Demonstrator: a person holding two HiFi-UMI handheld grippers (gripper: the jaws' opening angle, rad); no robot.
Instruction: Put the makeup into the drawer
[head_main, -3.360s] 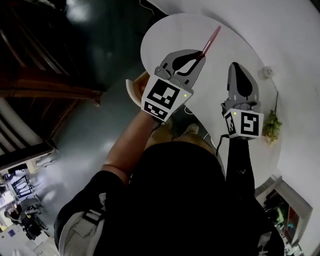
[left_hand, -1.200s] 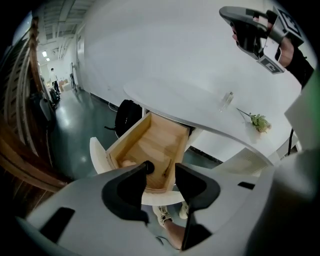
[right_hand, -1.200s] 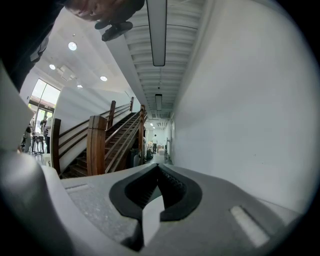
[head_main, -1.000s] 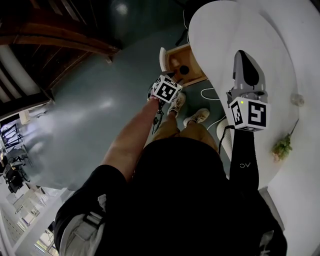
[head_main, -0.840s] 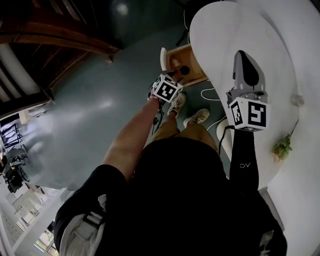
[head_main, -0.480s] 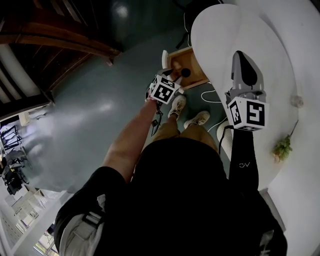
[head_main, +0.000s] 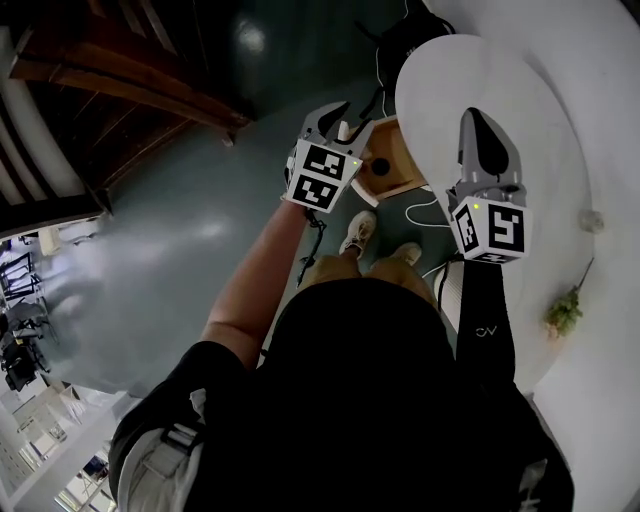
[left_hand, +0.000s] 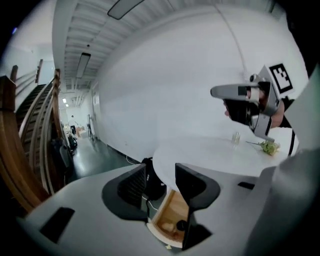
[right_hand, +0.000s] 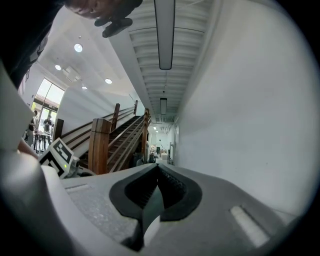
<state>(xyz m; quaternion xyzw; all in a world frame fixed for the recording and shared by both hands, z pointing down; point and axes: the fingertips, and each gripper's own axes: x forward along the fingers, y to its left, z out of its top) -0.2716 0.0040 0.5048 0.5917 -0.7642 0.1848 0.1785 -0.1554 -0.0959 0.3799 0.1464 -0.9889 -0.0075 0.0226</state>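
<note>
1. while the left gripper (head_main: 335, 122) (left_hand: 161, 172) hangs above the open drawer (head_main: 405, 165) (left_hand: 165, 212), i see its jaws standing wide apart with nothing between them.
2. the drawer is pulled out from under the white table (head_main: 520, 90) (left_hand: 210, 150), and its wooden inside is in plain view.
3. a dark round makeup item (head_main: 380, 167) (left_hand: 181, 226) lies on the drawer's floor. the left gripper view shows a pale piece (left_hand: 167, 228) just beside it, but i cannot tell what kind that is.
4. the right gripper (head_main: 478, 125) (right_hand: 157, 172) is held level over the table top, with its jaws pressed together and empty.
5. on the far part of the table, well apart from the right gripper, stand a small clear jar (head_main: 590, 220) (left_hand: 235, 137) and a green sprig (head_main: 563, 312) (left_hand: 270, 147).
6. a black bag (left_hand: 150, 182) sits under the table near the drawer, and the person's shoes (head_main: 360, 232) rest on the dark floor (head_main: 180, 220) below it.
7. a wooden staircase (right_hand: 115, 135) fills the background of the right gripper view.
</note>
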